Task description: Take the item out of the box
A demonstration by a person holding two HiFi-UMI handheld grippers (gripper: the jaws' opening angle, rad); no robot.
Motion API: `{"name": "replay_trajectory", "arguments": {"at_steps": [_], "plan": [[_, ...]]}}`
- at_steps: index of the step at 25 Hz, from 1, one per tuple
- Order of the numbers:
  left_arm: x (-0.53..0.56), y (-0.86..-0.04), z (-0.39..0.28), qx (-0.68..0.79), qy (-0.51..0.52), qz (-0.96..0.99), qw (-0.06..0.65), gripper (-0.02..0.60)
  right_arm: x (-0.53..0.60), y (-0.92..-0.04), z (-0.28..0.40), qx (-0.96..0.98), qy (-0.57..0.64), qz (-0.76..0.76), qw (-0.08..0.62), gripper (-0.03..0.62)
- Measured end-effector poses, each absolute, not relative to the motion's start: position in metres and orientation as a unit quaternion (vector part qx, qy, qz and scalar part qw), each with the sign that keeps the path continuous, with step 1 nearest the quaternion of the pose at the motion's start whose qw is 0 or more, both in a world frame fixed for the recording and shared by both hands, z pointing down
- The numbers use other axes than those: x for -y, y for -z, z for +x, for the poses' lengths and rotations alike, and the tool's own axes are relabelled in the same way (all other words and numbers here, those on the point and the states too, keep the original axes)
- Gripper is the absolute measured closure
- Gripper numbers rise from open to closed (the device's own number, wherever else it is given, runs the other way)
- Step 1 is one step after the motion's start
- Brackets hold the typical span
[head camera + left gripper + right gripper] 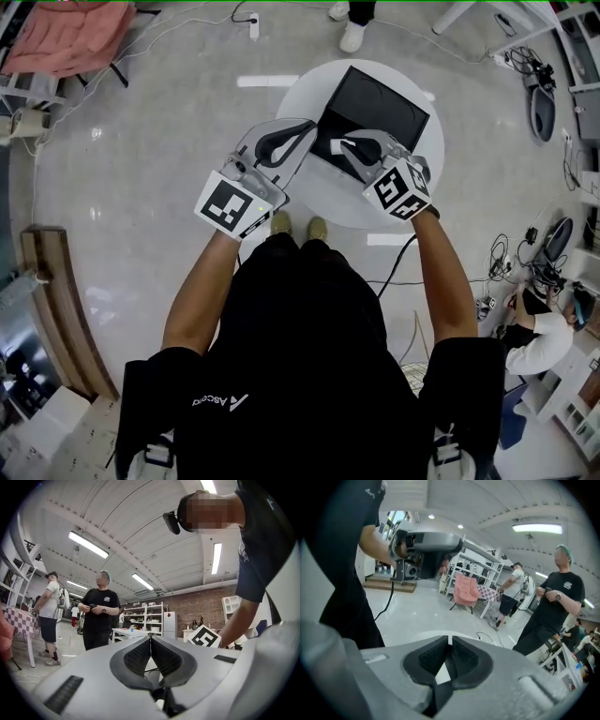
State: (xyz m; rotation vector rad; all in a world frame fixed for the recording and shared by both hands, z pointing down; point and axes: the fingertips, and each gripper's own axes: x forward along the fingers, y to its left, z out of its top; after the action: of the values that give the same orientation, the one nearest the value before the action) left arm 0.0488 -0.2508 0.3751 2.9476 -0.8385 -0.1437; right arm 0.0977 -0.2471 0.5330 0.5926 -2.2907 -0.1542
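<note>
A black flat box [370, 111] lies closed on a small round white table [302, 94]. My left gripper [311, 123] hovers over the table's left side, just off the box's left edge, with its jaws shut and empty. My right gripper [337, 146] hangs over the box's near corner. Along the left gripper [151, 638] the pads meet and nothing is between them. Along the right gripper [450, 639] only a thin slit shows at the tips, also with nothing in it. Both gripper views look out into the room, so the box is hidden there.
Cables [511, 253] trail over the floor at the right, beside a seated person [539, 337]. A wooden bench [61, 309] runs along the left and pink cloth [70, 33] lies at top left. Someone's feet [352, 33] stand beyond the table. People [96, 616] stand by shelves [147, 618].
</note>
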Motion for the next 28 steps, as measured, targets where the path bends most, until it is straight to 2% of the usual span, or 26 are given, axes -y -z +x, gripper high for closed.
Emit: {"name": "replay_trajectory", "arguments": {"at_steps": [7,19,28], "plan": [[0.253,-0.397,0.036,0.278,0.032,0.959,0.055,0.580,0.252,-0.585,0.093,0.872,0.050,0.184,0.451,0.530],[0.254,-0.417,0.028,0.287,0.018,0.955,0.077,0.580,0.246,-0.660,0.102,0.816,0.046,0.091,0.568,0.413],[0.254,-0.424,0.018,0.297,0.011,0.951,0.088,0.580,0.243,-0.685,0.101,0.784,0.047,0.052,0.617,0.385]]}}
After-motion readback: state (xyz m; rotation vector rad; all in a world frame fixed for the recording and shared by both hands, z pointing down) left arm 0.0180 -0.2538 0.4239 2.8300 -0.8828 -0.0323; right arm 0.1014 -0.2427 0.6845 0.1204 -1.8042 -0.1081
